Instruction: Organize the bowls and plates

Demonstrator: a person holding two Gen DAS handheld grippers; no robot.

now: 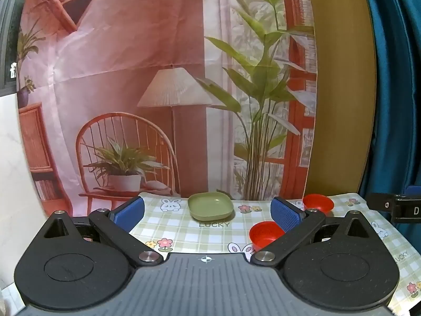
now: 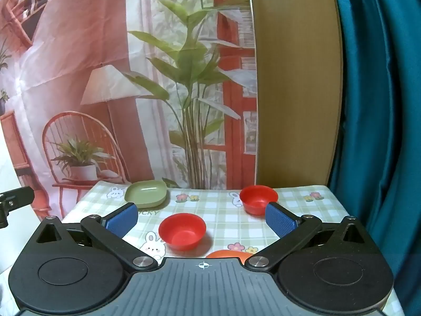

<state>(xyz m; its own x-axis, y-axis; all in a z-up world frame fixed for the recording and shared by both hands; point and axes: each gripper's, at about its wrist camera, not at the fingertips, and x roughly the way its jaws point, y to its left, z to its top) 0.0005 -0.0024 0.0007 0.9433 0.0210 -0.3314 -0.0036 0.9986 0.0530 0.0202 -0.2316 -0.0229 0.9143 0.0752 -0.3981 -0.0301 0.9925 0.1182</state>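
Items on the table, listed left to right as seen in each view.

Left wrist view:
- Left gripper (image 1: pixel 208 214), lower half of the frame: blue pads spread wide, nothing between them, held above the near edge of the tablecloth (image 1: pixel 210 234).
- Green square plate (image 1: pixel 210 206), centre of the frame, at the far edge of the cloth, in line with the gap between the pads but well beyond them. Upright, nothing in it.
- Near red bowl (image 1: pixel 264 234), right of centre; its right side is hidden behind the right-hand pad.
- Far red bowl (image 1: pixel 317 203), further right at the far edge of the cloth; its left rim is cut by the same pad.
- A black piece of the other gripper enters at the right edge; only its tip shows.

Right wrist view:
- Green square plate (image 2: pixel 146 193), left of centre, far edge.
- Right gripper (image 2: pixel 201 221): pads likewise wide apart, gripping nothing.
- Near red bowl (image 2: pixel 182 231), centre, between the pads, touching neither.
- Orange-red item (image 2: pixel 228 254), low centre: only a sliver of rim shows above the gripper body; what it is cannot be told.
- Far red bowl (image 2: pixel 258 199), right of centre; lower right edge hidden by the pad.
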